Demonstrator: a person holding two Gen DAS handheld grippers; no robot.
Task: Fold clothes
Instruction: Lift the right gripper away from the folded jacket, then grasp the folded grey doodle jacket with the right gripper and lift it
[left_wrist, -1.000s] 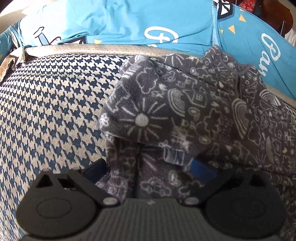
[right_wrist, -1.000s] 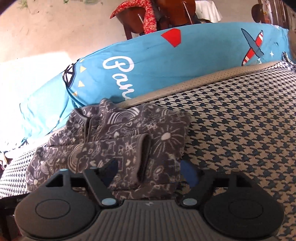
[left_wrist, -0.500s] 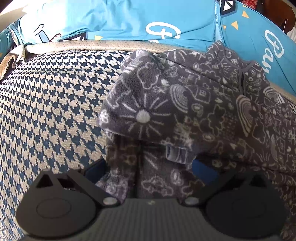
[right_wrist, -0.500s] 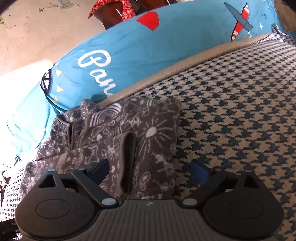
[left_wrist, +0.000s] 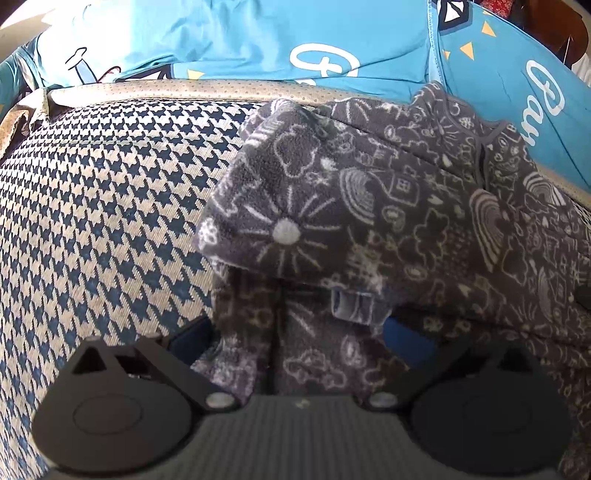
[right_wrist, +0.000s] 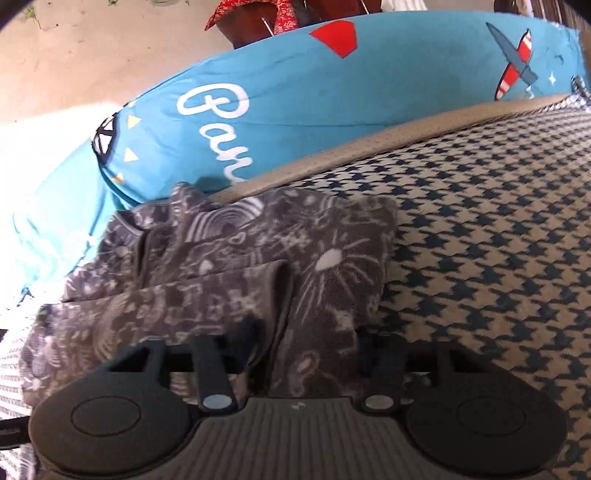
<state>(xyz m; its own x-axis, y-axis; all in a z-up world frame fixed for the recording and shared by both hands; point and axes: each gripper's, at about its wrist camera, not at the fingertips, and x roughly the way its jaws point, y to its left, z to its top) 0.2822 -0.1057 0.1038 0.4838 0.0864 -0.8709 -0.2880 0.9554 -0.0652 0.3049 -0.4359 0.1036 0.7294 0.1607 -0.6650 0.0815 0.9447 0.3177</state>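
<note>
The left gripper (left_wrist: 295, 343) is held spread wide, grey fleece lying between its blue-padded fingers (left_wrist: 192, 338). The right gripper (right_wrist: 301, 347) is drawn narrower around a fleece fold; whether it is pinched cannot be told. The doodle-printed fleece garment (left_wrist: 388, 206) is heaped on a houndstooth woven cushion (left_wrist: 103, 206). Beyond, a smooth turquoise printed pillow (right_wrist: 332, 103) is seen.

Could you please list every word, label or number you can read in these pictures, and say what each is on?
"Par": white script on the blue sheet, cut off by the mattress edge.
"Pay" or similar: the same script, partly hidden in the left view; uncertain.
The grey garment bears only doodles, no readable text.
</note>
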